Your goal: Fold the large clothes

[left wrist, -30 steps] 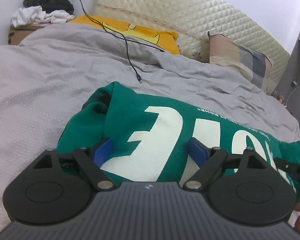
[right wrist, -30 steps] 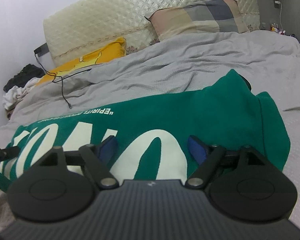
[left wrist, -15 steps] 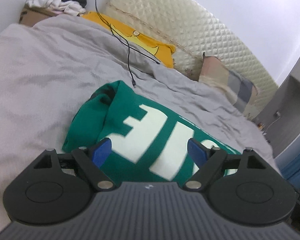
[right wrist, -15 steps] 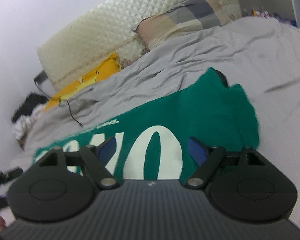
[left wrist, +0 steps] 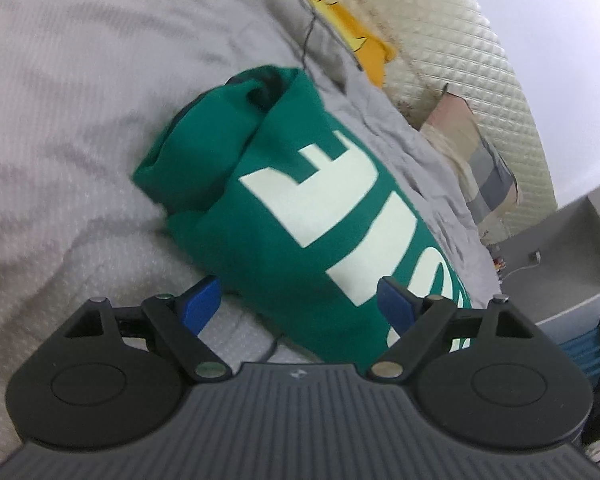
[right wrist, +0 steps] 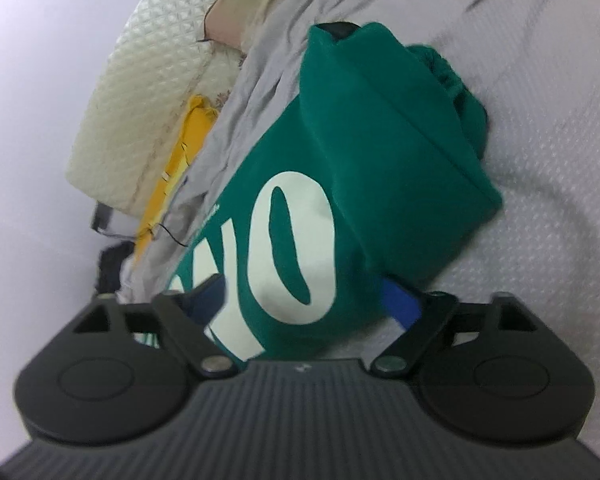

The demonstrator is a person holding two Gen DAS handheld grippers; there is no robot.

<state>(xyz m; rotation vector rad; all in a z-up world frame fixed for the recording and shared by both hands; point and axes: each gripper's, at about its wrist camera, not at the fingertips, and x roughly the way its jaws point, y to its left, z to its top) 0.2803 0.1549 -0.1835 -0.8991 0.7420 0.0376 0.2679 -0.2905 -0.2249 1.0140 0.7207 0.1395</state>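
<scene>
The green sweatshirt lies part-folded on the grey bed cover; I judge it soft, thick and floppy, best pinched at each folded end edge. My left tongs and right tongs are both opening, each straddling one end, gripping nothing.

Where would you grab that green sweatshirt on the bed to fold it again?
Probably the near folded edge of the green sweatshirt, one gripper toward each end, coming in low from the near side. It lies flat in a long band on the grey bedcover, so only its edges offer something to pinch.
</scene>
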